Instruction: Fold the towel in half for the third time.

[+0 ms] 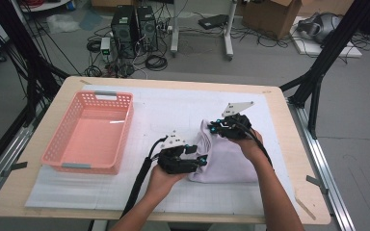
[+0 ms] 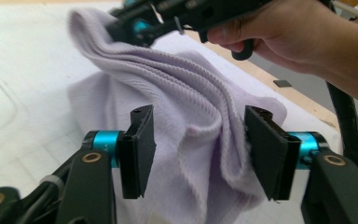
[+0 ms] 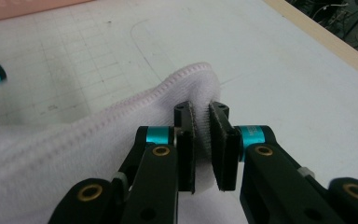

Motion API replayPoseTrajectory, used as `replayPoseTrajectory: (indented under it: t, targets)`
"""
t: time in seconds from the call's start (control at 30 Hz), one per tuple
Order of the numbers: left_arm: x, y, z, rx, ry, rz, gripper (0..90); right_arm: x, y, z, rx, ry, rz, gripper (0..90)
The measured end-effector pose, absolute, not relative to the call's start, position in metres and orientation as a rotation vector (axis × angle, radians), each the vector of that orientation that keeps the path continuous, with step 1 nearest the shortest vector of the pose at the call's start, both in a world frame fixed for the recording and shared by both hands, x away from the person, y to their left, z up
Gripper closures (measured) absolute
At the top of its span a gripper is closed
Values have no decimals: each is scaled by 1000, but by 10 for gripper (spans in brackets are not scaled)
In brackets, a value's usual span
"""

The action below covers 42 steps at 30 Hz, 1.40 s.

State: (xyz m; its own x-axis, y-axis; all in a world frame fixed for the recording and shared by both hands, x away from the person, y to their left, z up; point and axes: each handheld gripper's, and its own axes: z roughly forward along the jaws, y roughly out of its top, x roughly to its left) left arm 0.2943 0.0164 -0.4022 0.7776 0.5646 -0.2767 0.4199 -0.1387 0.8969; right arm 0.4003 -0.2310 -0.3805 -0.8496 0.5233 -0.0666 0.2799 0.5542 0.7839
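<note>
Your right tool pinches a raised fold of the lilac cloth between its pads, lifting that edge off the white mat. Your left tool stands spread, its jaws on either side of a hanging fold, with the right pad brushing the fabric and the left pad clear. The cloth lies on the tabletop, right of the pink basket.
</note>
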Motion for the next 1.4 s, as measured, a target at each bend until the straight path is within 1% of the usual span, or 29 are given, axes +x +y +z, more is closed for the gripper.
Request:
replayPoseTrajectory:
  t: [0.2, 0.4, 0.87, 0.97, 1.07, 1.1, 1.17, 1.23, 1.37, 1.4]
  targets:
    - [293, 41, -405, 1740, 779, 183, 394, 398, -247, -383, 644, 2495, 1168, 820]
    - [290, 61, -413, 1733, 813, 213, 394, 396, -263, -383, 661, 2466, 1160, 820]
    - [290, 83, -429, 1734, 830, 275, 378, 390, -302, -398, 794, 2401, 1089, 797]
    - [290, 85, -429, 1740, 823, 283, 378, 388, -307, -399, 850, 2393, 1041, 745]
    - [289, 88, -429, 1745, 817, 293, 378, 383, -314, -396, 907, 2354, 1000, 636]
    - [289, 89, -430, 1745, 817, 295, 378, 381, -317, -394, 943, 2330, 994, 615]
    - [289, 91, -430, 1740, 820, 295, 378, 372, -325, -391, 987, 2282, 1007, 612]
    - [289, 92, -431, 1736, 823, 298, 378, 362, -334, -390, 1022, 2244, 1020, 578]
    - [290, 95, -432, 1735, 818, 304, 376, 337, -349, -395, 1108, 2204, 1039, 546]
    - [290, 96, -433, 1737, 818, 308, 376, 331, -352, -398, 1134, 2190, 1054, 523]
